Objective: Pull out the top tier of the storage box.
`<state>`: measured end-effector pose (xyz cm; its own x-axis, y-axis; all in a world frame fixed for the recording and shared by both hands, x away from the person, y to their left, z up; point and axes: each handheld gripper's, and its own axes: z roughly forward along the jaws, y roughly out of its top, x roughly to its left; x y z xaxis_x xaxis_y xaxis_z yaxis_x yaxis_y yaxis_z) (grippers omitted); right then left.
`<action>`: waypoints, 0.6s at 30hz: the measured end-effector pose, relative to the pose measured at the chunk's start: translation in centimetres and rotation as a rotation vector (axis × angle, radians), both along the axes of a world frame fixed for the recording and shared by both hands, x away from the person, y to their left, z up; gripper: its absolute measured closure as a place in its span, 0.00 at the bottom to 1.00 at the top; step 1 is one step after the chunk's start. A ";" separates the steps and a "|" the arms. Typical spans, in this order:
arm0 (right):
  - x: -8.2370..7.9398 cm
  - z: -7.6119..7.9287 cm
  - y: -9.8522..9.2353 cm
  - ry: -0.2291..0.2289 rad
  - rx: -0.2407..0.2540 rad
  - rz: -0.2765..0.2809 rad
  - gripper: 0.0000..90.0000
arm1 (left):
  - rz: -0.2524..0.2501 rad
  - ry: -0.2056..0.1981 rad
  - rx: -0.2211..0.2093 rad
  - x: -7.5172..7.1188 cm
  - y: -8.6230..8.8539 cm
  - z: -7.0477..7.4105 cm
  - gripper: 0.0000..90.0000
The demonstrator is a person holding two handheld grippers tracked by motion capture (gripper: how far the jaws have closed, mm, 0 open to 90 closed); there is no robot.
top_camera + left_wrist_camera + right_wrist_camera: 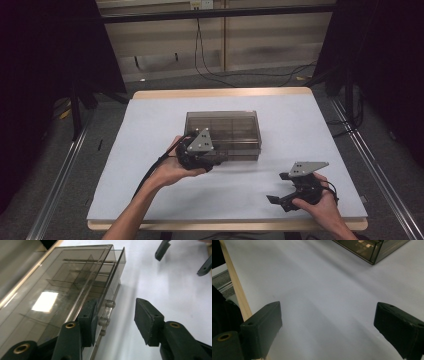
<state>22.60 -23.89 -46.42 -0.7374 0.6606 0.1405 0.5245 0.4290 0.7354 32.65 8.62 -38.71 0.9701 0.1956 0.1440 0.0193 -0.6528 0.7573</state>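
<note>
I see the white-covered table (150,150), the smoky plastic box (223,131) lying mid-table. My left tongs (115,315) gape at its front edge, one pad seemingly touching the latch. My right tongs (328,327) hang wide open, near the front-right corner.

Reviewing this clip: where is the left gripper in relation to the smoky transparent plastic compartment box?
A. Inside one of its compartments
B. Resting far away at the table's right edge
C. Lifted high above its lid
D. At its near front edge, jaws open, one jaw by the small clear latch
D. The left gripper sits at the front of the smoky transparent plastic compartment box, jaws apart, one jaw beside the clear latch.
</note>
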 end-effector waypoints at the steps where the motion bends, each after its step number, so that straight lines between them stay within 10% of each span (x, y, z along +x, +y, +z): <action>1: 0.0 0.0 0.0 0.002 0.004 0.001 0.09 | 0.010 -0.011 0.008 0.1 -0.1 -0.1 0.57; 18: 0.0 -0.1 0.1 0.009 -0.001 0.011 0.09 | -0.035 0.019 0.099 1.8 -1.2 -0.1 0.65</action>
